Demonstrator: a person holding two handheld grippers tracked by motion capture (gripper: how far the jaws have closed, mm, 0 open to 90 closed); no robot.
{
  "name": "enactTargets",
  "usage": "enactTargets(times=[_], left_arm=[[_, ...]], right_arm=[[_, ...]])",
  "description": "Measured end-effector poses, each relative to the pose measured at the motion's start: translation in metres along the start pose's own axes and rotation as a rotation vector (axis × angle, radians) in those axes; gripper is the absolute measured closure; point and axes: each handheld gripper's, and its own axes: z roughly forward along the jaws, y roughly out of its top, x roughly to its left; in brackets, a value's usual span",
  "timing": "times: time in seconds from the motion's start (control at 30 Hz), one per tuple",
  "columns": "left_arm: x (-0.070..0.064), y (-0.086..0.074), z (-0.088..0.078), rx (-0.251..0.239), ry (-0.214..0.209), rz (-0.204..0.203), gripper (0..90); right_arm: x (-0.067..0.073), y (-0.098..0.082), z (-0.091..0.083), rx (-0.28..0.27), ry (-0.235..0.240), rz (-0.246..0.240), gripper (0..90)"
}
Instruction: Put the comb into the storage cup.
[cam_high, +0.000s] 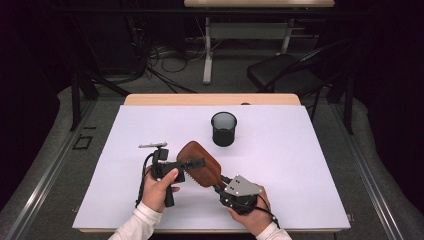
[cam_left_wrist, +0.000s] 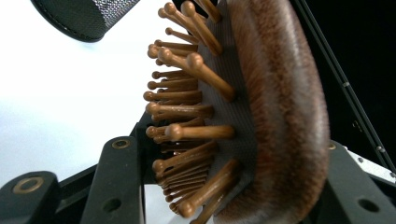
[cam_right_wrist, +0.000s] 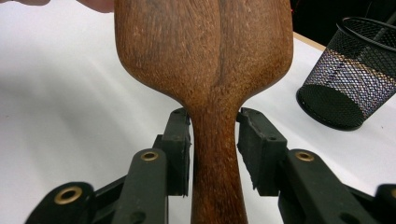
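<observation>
High view: a wooden hairbrush (cam_high: 199, 163) hangs above the white table cover (cam_high: 300, 165), held between the two grippers, with the left gripper (cam_high: 192, 163) clamped across its head and the right gripper (cam_high: 220, 182) at its handle. In the left gripper view, the brush head (cam_left_wrist: 275, 107) sits between the jaws, its smooth brown back against the right-hand jaw and its rows of round-tipped wooden pins (cam_left_wrist: 187, 121) pointing toward the left-hand jaw; the jaws are closed on the head. In the right gripper view, the handle (cam_right_wrist: 215, 163) runs straight up between the jaws and widens into the head beyond their tips. The left pad lies against the wood, while a narrow gap shows between the right pad and the handle, so this grip looks loose. A black mesh cup (cam_right_wrist: 348, 74) stands on the table beyond and to the right of the right jaws, well apart from the brush; in the left gripper view, its rim (cam_left_wrist: 88, 16) shows above the left-hand jaw. Nothing lies between the cup and the brush. A black chair (cam_high: 287, 70) and a desk frame (cam_high: 207, 50) stand on the floor past the table's far edge.
</observation>
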Motion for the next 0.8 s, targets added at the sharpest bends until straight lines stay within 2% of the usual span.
enactTargets(times=[0.23,0.43,0.5,0.8], left_arm=[[0.0018,0.0001,-0.0006,-0.007,0.003,-0.002,51.1],[0.0021,0.0007,-0.0015,-0.011,0.006,-0.007,51.1],[0.0029,0.0009,-0.0018,-0.013,0.007,-0.007,51.1],[0.0042,0.0021,-0.0043,-0.022,0.006,-0.012,51.1]], right_arm=[[-0.0005,-0.0001,0.0004,-0.008,0.002,-0.003,58.7],[-0.001,-0.0001,0.0026,-0.033,0.004,-0.026,47.5],[-0.0022,-0.0001,0.0036,-0.041,0.013,-0.018,42.9],[-0.0049,-0.0004,0.0056,-0.059,0.051,0.001,37.0]])
